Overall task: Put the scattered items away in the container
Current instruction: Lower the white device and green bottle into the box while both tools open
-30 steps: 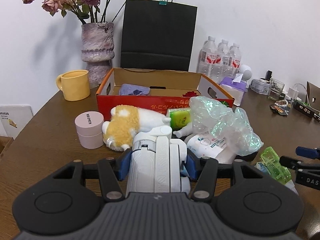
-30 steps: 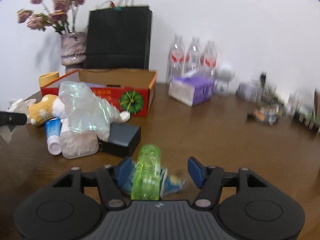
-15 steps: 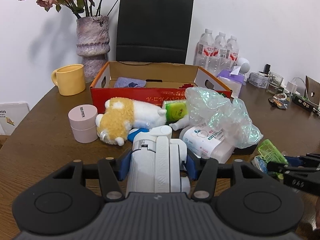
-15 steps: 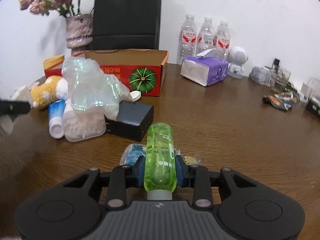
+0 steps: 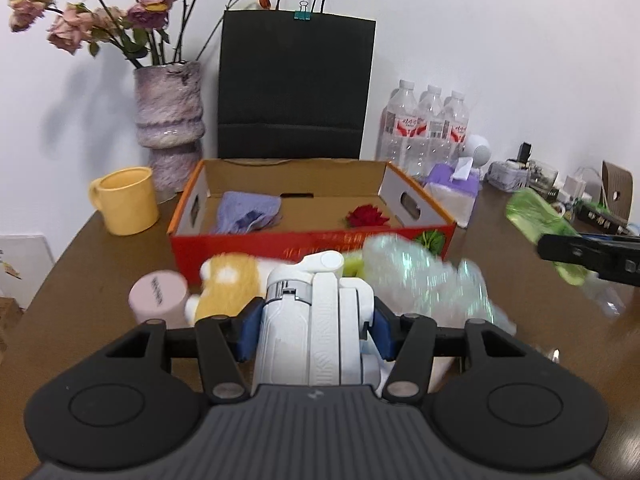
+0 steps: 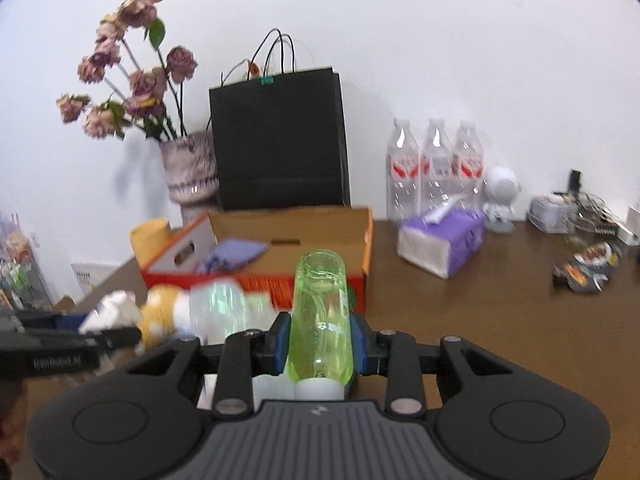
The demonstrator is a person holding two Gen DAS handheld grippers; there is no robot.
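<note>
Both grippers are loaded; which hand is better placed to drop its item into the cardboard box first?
Left, narrowly. The left gripper, holding the white device, faces the cardboard box squarely; the right gripper, holding the green bottle, faces its corner.

A lived-in home room — dried roses in a vase (image 5: 168, 120), a mug (image 5: 126, 200), a tissue pack (image 6: 440, 240) on a wooden counter (image 6: 500, 320).

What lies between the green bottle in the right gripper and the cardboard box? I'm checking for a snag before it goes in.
The green bottle is clamped in the right gripper. Between it and the cardboard box lies only low clutter on its left: the crinkly plastic bag and plush toy. The near wall must be cleared; otherwise nothing visible blocks it.
</note>
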